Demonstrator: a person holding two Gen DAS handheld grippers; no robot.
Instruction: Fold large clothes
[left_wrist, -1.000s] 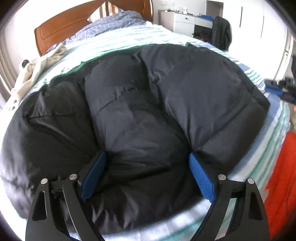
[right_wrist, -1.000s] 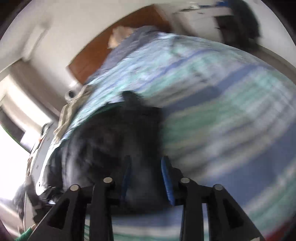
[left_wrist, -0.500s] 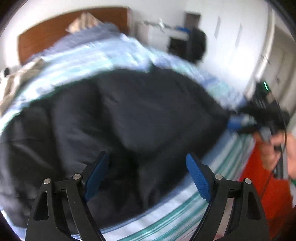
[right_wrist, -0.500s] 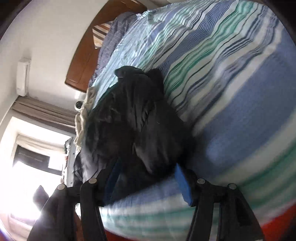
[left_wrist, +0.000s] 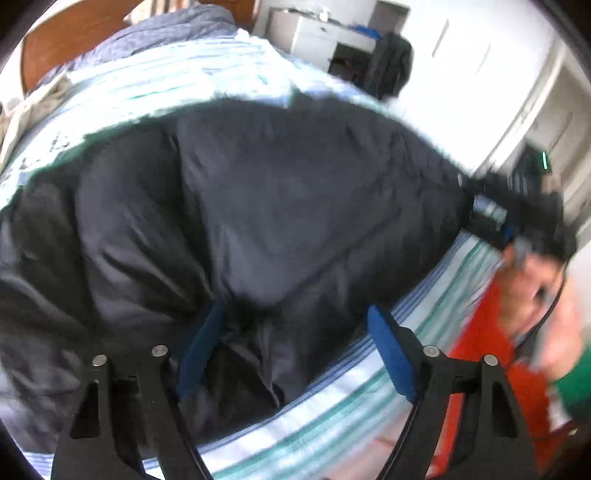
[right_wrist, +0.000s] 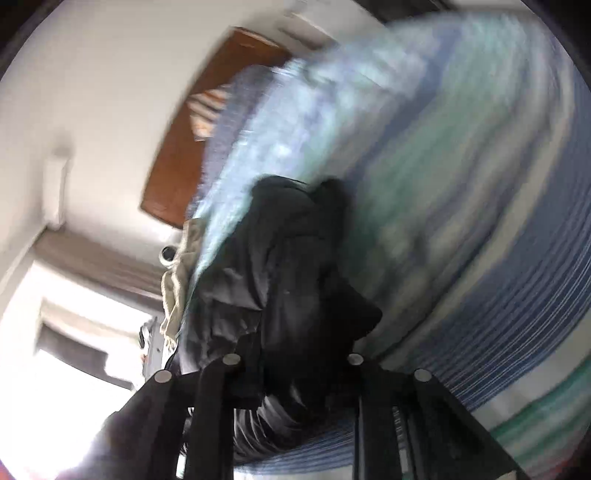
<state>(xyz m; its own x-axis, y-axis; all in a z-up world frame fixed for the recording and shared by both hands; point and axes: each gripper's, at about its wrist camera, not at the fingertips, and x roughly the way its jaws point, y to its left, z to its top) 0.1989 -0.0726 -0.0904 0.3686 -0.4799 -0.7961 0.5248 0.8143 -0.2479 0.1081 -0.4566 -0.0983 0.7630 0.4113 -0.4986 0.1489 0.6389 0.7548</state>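
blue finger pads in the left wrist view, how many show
2: one blue pad pressed into the black puffer jacket, the other over the striped bedsheet.

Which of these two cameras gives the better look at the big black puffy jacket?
The left wrist view: the black jacket fills most of it, spread across the striped bed, though blurred. The right wrist view shows the jacket only as a bunched dark heap, partly hidden by the right tool.

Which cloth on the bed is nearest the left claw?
The black quilted jacket, bunched right between the left claw's open blue pads. The cream cloth lies far off, near the wooden headboard.
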